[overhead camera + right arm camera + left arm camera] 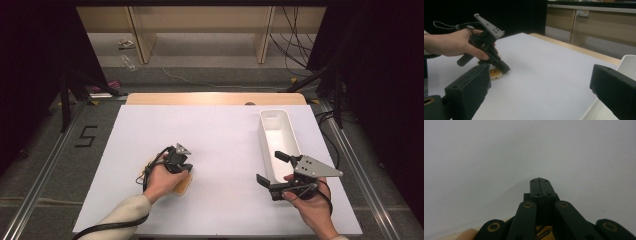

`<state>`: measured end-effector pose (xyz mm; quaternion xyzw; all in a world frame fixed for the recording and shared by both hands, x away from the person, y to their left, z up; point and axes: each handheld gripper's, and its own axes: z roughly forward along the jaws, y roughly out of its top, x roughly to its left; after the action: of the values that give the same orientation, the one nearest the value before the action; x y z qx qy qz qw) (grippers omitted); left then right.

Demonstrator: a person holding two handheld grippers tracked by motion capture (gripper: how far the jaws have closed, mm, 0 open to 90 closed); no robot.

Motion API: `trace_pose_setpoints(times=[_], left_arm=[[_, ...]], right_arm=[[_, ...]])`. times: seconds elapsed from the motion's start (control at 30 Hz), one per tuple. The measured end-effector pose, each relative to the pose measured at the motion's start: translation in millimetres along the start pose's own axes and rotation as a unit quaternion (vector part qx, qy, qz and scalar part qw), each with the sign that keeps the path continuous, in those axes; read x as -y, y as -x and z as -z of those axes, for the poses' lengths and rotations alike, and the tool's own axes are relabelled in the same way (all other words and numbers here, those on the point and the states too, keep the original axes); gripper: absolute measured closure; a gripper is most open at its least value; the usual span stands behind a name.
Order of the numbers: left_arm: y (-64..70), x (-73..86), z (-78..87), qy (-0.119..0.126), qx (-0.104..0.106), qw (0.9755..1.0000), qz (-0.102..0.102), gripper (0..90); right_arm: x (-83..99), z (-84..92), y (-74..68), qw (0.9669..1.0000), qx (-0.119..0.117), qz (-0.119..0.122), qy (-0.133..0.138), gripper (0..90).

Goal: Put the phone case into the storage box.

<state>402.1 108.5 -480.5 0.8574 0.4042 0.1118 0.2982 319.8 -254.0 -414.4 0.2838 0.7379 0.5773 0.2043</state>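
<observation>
A white sheet [220, 150] is spread over a wooden table [215, 98], with grey floor, loose cables and pale wooden furniture legs seen beyond its far edge. At the right side of the sheet a long white tray [276, 131] is laid lengthwise from near to far, and nothing is seen inside it. At the near left, a small flat tan object [183, 185], perhaps a wooden piece with a yellowish face, is lying on the sheet; what it is cannot be told more exactly.

The left gripper [186, 167] is held tip-down at the far edge of that object, and in the left gripper view its jaws are pressed fully together with no thing between them. From the right gripper view the closed tip [505, 68] is seen resting on or just beside the object [494, 73]; whether it touches cannot be told. The right gripper [272, 167] is held at the near end of the tray, its jaws standing wide apart and holding nothing, one jaw over the tray's rim.

The work is judged to be at an early stage: the object has not been lifted and is well apart from the tray. If the tray is meant as its place, everything remains to be done: the jaws opened, the object grasped, carried right and set down
</observation>
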Motion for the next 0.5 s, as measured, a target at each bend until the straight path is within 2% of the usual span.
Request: trace_pose_setpoints(times=[0.23, 0.5], left_arm=[[4.4, 9.8, 10.2, -0.020, 0.017, 0.9996, -0.008, 90.0], [4.4, 26.8, 26.6, -0.048, 0.035, 0.9981, -0.013, 89.9]], right_arm=[[0.4, -0.4, -0.3, 1.0000, 0.000, -0.001, -0.001, 4.2], [0.9, -1.0, -0.4, 1.0000, 0.000, -0.002, -0.002, 4.2]])
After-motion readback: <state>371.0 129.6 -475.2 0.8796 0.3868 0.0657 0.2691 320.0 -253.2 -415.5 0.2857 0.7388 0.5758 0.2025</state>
